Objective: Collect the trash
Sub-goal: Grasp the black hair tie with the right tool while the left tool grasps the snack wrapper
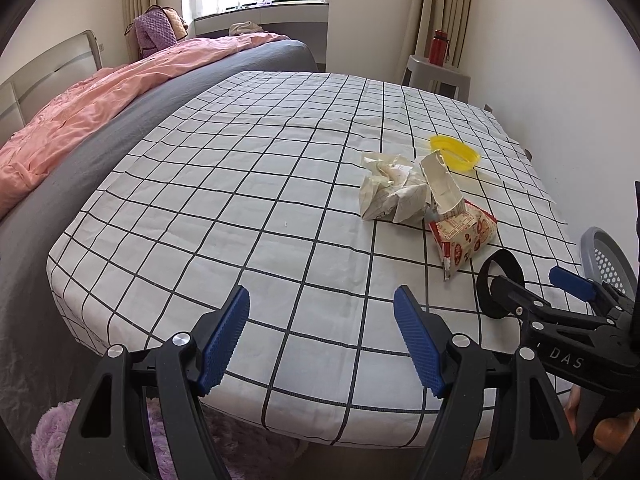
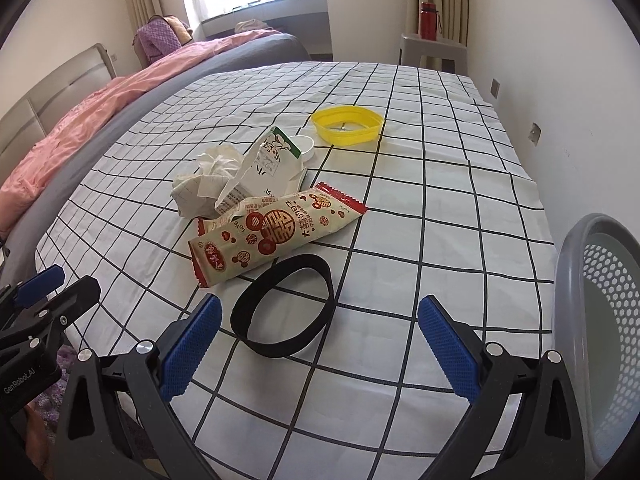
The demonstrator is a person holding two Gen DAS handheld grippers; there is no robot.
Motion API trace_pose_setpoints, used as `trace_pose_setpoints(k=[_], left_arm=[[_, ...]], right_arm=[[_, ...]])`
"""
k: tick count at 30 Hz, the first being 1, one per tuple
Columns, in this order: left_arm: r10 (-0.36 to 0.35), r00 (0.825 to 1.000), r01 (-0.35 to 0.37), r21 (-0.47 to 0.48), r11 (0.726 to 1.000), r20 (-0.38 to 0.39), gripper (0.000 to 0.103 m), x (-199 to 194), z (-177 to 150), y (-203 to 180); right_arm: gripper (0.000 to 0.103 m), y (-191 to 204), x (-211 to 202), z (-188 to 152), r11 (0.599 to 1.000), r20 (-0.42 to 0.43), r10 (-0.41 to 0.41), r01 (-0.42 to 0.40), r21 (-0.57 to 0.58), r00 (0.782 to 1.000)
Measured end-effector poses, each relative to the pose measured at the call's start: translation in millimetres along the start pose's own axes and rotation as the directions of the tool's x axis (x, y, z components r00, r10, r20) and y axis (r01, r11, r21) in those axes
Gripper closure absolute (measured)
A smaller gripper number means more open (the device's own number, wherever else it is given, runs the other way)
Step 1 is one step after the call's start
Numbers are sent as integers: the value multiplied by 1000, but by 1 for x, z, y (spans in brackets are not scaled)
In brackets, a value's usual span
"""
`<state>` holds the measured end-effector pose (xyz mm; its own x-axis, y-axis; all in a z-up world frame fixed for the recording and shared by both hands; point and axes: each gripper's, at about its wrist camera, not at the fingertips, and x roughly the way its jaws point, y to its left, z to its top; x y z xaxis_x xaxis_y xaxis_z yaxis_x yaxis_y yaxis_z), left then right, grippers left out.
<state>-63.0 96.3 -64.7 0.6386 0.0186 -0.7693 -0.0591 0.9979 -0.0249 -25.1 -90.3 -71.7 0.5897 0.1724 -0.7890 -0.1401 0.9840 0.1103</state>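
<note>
Trash lies on a table with a white checked cloth [image 2: 440, 216]: a black ring band [image 2: 282, 306], a red-and-cream snack wrapper [image 2: 276, 232], a crushed milk carton [image 2: 264, 168], crumpled paper [image 2: 208, 184], a white lid [image 2: 306, 146] and a yellow plastic ring [image 2: 347, 124]. My right gripper [image 2: 320, 350] is open and empty, just short of the black band. My left gripper [image 1: 322, 344] is open and empty over the table's near left part. In the left wrist view I see the wrapper [image 1: 464, 240], the carton [image 1: 442, 188], the paper [image 1: 390, 192] and the right gripper [image 1: 544, 292].
A grey perforated basket [image 2: 600, 320] stands at the table's right edge. A bed with a pink duvet [image 1: 80, 108] runs along the left. A grey stool [image 2: 436, 50] with a red bottle [image 2: 428, 20] stands at the back right. The wall is close on the right.
</note>
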Motion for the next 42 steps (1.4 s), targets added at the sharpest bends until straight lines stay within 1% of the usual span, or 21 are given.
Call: trace_pose_setpoints(k=[3, 5, 7, 9, 10, 11, 13, 14, 16, 20, 26, 29, 34, 42], left_arm=[[-3, 1000, 3, 2, 1000, -8, 32, 3, 0, -2], [-5, 1000, 5, 6, 1000, -13, 32, 5, 0, -3], [-4, 1000, 4, 12, 1000, -15, 32, 6, 0, -4], [-3, 1000, 4, 15, 1000, -16, 32, 7, 0, -5], [-3, 1000, 3, 16, 1000, -16, 32, 7, 0, -5], [-3, 1000, 3, 16, 1000, -16, 32, 7, 0, -5], [-3, 1000, 4, 19, 1000, -16, 32, 7, -1, -7], [-5, 1000, 6, 22, 1000, -17, 32, 7, 0, -8], [-13, 1000, 13, 31, 999, -19, 32, 6, 0, -11], [-56, 998, 58, 47, 997, -32, 32, 6, 2, -24], [-119, 992, 122, 83, 989, -45, 30, 9, 12, -54], [-130, 990, 134, 86, 987, -55, 30, 17, 19, -67], [-135, 988, 141, 85, 986, -75, 30, 34, 28, -83], [-150, 985, 155, 53, 987, -87, 30, 56, 35, -89]], right_arm=[[8, 6, 6, 1, 999, -12, -19, 18, -26, 1000], [12, 11, 9, 1, 998, -19, -36, 35, -51, 999], [24, 16, 14, 0, 996, -38, -48, 45, -78, 998], [31, 19, 17, -2, 994, -45, -55, 51, -97, 997], [39, 19, 16, -2, 994, -42, -51, 46, -100, 998], [43, 19, 15, -2, 994, -41, -42, 38, -100, 998], [58, 15, 13, -2, 996, -41, -31, 28, -90, 999], [61, 13, 12, -1, 997, -43, -16, 13, -77, 999], [74, 4, 9, 0, 999, -52, 29, -31, -34, 998], [75, -15, -2, 1, 997, -37, 69, -67, 46, 997], [75, -34, -28, -4, 991, 11, 83, -84, 102, 996], [75, -44, -38, -7, 987, 31, 91, -94, 130, 995], [75, -56, -44, -6, 981, 50, 107, -113, 156, 993], [75, -62, -45, -6, 976, 57, 133, -141, 164, 990]])
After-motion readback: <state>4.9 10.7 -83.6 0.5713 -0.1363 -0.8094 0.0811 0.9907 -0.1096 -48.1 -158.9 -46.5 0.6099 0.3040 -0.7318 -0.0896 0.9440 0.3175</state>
